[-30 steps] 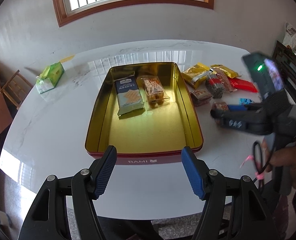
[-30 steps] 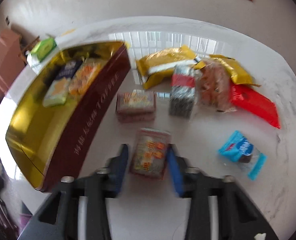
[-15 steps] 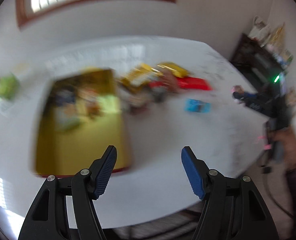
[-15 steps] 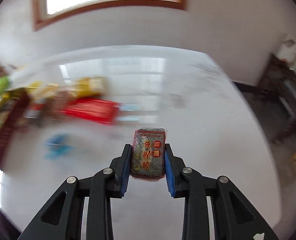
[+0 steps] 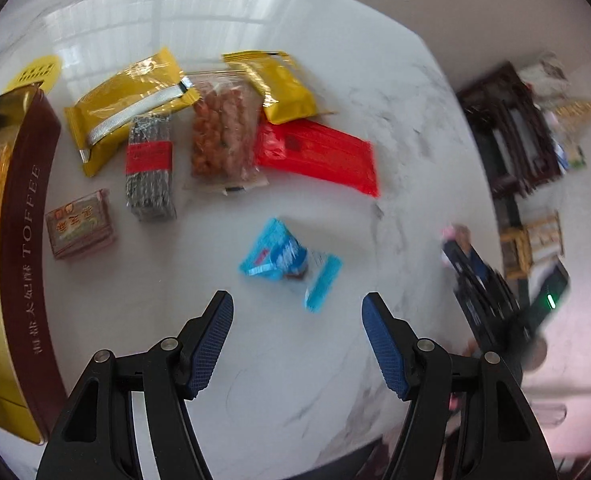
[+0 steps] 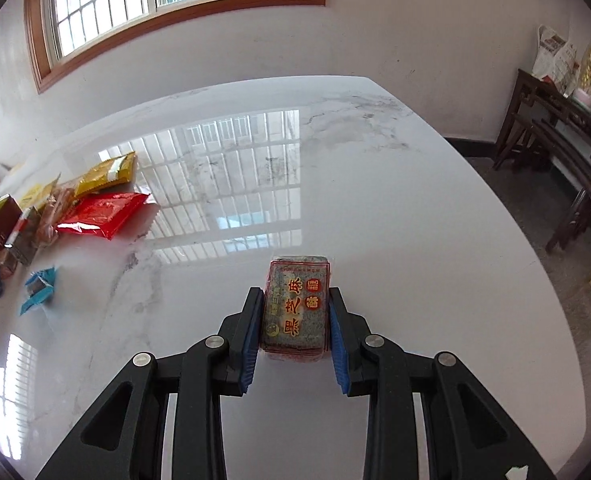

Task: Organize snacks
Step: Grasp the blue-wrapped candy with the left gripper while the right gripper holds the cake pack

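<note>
the right gripper point(image 6: 295, 320) clamps a red-printed sesame cake packet point(image 6: 297, 306) between its jaws above the white marble surface point(image 6: 375, 200), well apart from the other snacks. the left gripper point(image 5: 297, 344) hangs with jaws wide and empty just short of a blue wrapped snack point(image 5: 291, 262). a gold tin point(image 5: 19, 280) sits at the left edge, beside loose packets.
</note>
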`<state>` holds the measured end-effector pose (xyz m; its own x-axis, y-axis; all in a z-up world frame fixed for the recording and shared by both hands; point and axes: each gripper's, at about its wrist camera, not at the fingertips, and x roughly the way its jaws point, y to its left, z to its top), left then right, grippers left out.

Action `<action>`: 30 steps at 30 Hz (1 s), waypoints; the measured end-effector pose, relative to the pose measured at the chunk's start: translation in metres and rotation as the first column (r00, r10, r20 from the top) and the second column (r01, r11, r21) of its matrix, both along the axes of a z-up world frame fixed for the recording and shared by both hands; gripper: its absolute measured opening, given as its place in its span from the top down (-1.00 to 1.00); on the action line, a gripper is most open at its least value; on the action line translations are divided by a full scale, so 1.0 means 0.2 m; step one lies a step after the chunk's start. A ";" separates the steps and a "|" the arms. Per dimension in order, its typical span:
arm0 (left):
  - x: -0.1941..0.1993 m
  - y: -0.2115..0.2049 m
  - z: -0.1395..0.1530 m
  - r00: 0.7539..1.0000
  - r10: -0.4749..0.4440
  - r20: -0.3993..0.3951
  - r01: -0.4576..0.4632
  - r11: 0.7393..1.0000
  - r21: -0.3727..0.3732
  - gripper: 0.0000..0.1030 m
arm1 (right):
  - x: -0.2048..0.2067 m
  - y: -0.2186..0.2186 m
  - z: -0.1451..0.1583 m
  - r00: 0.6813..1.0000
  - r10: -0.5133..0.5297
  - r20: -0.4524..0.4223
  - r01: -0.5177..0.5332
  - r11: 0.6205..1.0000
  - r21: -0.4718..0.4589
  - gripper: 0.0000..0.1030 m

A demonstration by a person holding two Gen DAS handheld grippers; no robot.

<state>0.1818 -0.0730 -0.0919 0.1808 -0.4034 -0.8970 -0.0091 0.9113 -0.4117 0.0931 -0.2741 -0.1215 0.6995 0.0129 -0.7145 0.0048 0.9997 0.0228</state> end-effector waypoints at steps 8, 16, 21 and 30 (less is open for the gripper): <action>0.07 -0.02 -0.10 0.985 0.130 -0.113 -0.133 0.991 -0.016 -0.31 | -0.01 -0.02 0.00 1.000 0.025 -0.007 -0.025 0.998 0.051 0.44; 0.09 -0.10 -0.14 0.980 0.161 -0.120 -0.158 0.987 0.039 -0.31 | 0.00 -0.01 0.00 1.000 0.024 -0.010 -0.023 0.999 0.042 0.44; 0.10 -0.11 -0.14 0.985 0.137 -0.108 -0.131 0.990 0.060 0.40 | 0.00 -0.01 0.00 1.000 0.025 -0.011 -0.024 0.999 0.036 0.44; 0.01 -0.14 -0.12 0.996 0.085 0.000 -0.085 0.992 0.090 0.46 | 0.00 -0.01 0.00 1.000 0.024 -0.013 -0.023 0.999 0.031 0.44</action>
